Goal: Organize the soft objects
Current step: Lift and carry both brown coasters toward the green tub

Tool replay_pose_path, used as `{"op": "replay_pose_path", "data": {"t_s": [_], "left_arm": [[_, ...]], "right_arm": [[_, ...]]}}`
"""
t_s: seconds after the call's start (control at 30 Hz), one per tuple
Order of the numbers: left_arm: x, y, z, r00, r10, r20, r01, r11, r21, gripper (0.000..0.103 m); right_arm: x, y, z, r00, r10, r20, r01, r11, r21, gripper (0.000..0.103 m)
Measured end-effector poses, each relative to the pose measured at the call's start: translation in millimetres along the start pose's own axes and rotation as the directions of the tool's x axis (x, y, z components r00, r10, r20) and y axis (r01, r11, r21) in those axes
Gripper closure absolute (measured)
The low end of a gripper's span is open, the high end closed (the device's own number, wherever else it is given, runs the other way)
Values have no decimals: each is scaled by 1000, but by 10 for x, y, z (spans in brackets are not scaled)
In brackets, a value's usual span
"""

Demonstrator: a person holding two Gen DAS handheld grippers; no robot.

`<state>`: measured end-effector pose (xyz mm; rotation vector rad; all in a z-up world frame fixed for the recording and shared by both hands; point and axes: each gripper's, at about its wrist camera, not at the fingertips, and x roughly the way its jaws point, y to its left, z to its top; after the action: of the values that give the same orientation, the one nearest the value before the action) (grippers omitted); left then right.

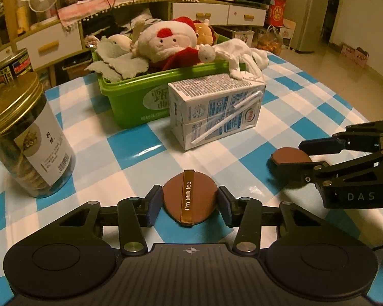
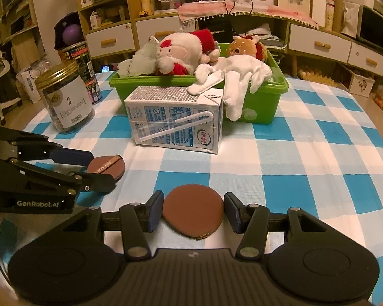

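A: Soft objects, chiefly: the Santa plush (image 2: 181, 51), a pale green plush (image 2: 138, 63), a deer plush (image 2: 242, 47) and a white glove (image 2: 232, 76), all piled in the green bin (image 2: 263, 102) at the far side of the checked surface (image 2: 319, 153). The glove hangs over the bin's front rim, one finger touching the top of the milk carton (image 2: 176, 119) lying just in front.

B: And the two brown discs?

A: One brown pad with a gold strap (image 1: 190, 197) lies flat between the fingers of the left claw (image 1: 190, 201); a plain brown pad (image 2: 192, 211) lies between those of the right claw (image 2: 194, 213). Each claw is open, its fingers standing just clear of the pad's edges, gripping nothing.

B: Step in hand?

A: Judged: both claws are poised to pick up the pads. The next move calls for closing on each thin edge, lifting, then carrying over the carton to the bin. The jar (image 1: 25, 137) stands well to the left, out of that path.
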<state>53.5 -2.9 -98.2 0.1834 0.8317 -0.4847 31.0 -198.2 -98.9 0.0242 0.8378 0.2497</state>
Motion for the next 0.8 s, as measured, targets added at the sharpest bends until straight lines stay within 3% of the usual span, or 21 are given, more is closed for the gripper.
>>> {"op": "replay_pose_path", "data": {"t_s": [0.6, 0.8], "left_arm": [[-204, 43, 151, 998, -31, 52, 34, 998, -52, 57], [-308, 64, 260, 995, -37, 91, 44, 996, -72, 57]], "right_arm": [[-151, -193, 204, 998, 50, 26, -54, 984, 168, 86], [-246, -278, 351, 995, 69, 71, -84, 968, 235, 86]]}}
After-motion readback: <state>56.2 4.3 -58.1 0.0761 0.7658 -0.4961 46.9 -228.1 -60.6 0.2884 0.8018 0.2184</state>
